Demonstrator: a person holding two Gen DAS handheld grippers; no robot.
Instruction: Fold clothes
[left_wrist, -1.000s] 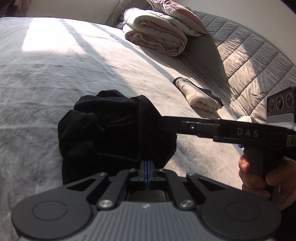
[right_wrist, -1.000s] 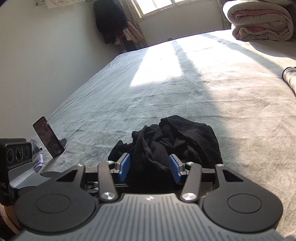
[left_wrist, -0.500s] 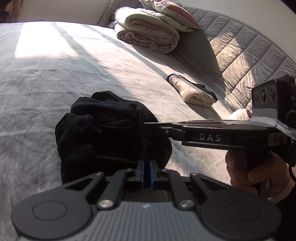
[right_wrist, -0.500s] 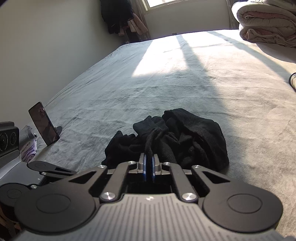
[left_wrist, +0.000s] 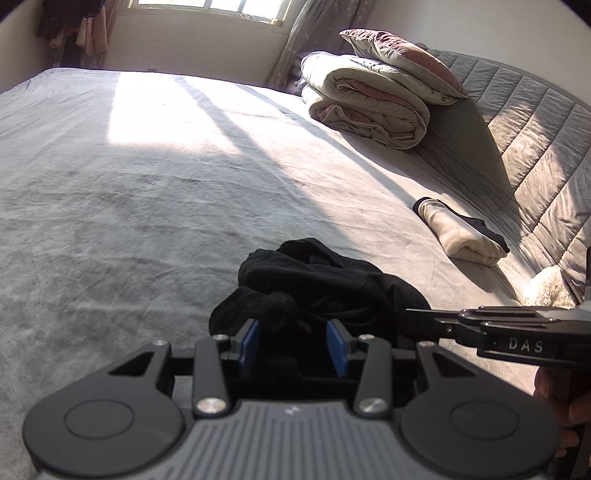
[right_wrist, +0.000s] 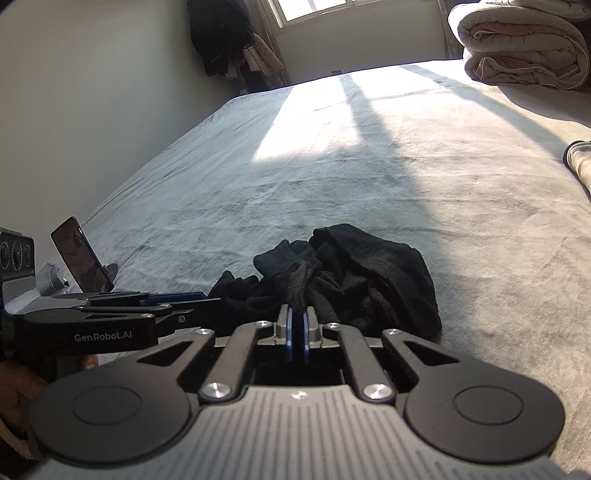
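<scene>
Right ahead — black garment (left_wrist: 325, 284) between left gripper (left_wrist: 293, 349)

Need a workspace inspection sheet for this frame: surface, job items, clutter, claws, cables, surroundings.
Surface: grey bed cover, lightly wrinkled, a sun patch across the far half.
Job's things: black garment crumpled in a heap near both claws; folded cream garment lying by the headboard.
Clutter: phone propped on a stand at the bed's edge; rolled duvet with a pillow on top.
Grippers: left claw open, black fabric between its pads; right claw shut on a strand of the black garment.
Cables: nothing seen.
Surroundings: quilted grey headboard, window, clothes hanging in the corner.
</scene>
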